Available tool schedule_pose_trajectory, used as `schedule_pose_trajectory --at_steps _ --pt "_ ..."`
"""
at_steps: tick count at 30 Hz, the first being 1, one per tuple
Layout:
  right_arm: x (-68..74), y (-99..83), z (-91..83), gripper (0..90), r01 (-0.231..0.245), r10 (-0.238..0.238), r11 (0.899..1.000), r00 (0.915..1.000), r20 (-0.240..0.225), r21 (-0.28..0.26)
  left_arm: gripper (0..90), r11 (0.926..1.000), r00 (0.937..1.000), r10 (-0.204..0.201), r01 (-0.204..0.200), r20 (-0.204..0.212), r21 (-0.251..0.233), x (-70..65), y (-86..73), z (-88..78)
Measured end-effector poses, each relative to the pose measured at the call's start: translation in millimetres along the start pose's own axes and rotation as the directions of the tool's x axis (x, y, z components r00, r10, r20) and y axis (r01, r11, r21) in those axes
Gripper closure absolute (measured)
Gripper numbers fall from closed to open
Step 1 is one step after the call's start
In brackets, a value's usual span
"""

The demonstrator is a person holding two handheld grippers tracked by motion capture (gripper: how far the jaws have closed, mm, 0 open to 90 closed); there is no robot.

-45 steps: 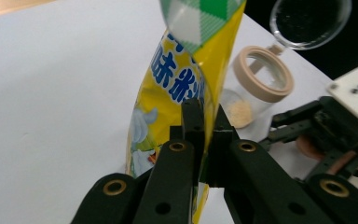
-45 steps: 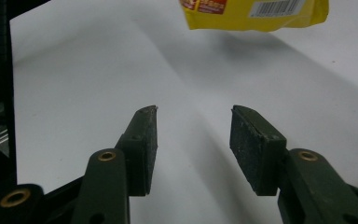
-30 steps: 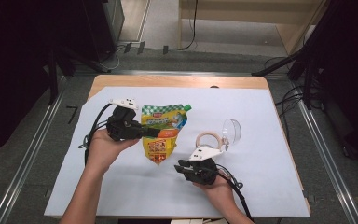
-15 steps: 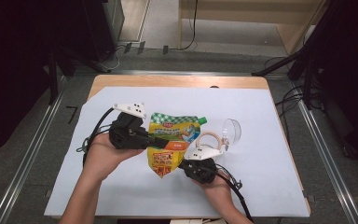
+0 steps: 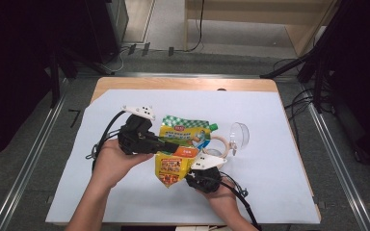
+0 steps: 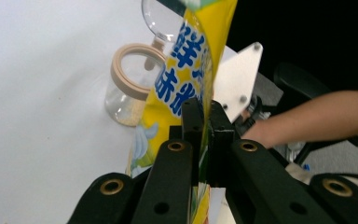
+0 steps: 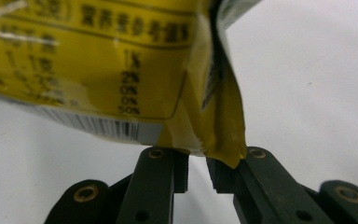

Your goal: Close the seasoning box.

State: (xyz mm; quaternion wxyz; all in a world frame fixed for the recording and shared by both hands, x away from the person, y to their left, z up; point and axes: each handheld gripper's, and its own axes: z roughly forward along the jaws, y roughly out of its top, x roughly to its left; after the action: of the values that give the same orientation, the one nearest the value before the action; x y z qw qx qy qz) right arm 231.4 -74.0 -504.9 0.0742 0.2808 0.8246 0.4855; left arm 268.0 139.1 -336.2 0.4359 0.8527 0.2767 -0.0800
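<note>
A yellow spouted food pouch with a green cap is held up over the white sheet. My left gripper comes in from the left and is shut on the pouch's edge, its pads pressing on the film. My right gripper sits at the front under the pouch's lower corner. Its jaws have just been opening a little and stand a narrow gap apart. The corner rests at the tips, and the pads do not press on it.
A small clear jar with a beige ring lies on the sheet right of the pouch, its clear lid beside it. The jar holds a little pale powder. White sheet covers the wooden table; cables trail from both grippers.
My left gripper has carried the pouch to the right and slightly up. The pouch's lower corner now reaches my right gripper, which has stayed in place.
</note>
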Motion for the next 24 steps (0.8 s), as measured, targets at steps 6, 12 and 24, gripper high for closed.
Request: schedule_pose_trajectory --at_steps 6,12,24 --pt "9.3 -0.1 -0.8 80.9 0.034 -0.034 0.999 0.9991 -0.026 -0.008 87.9 0.9993 0.9989 -0.028 0.027 -0.038 -0.027 0.4 0.2 6.6" --pt "19.1 1.4 -0.7 80.7 0.07 -0.071 0.998 0.9968 -0.039 -0.004 86.7 0.9986 0.9979 -0.031 0.029 -0.057 -0.044 -1.2 0.9 12.2" --pt "35.2 4.7 -1.3 80.0 0.089 -0.089 0.996 0.9907 -0.103 -0.006 81.5 0.9977 0.9971 -0.048 0.045 -0.059 -0.052 2.2 -0.5 25.6"
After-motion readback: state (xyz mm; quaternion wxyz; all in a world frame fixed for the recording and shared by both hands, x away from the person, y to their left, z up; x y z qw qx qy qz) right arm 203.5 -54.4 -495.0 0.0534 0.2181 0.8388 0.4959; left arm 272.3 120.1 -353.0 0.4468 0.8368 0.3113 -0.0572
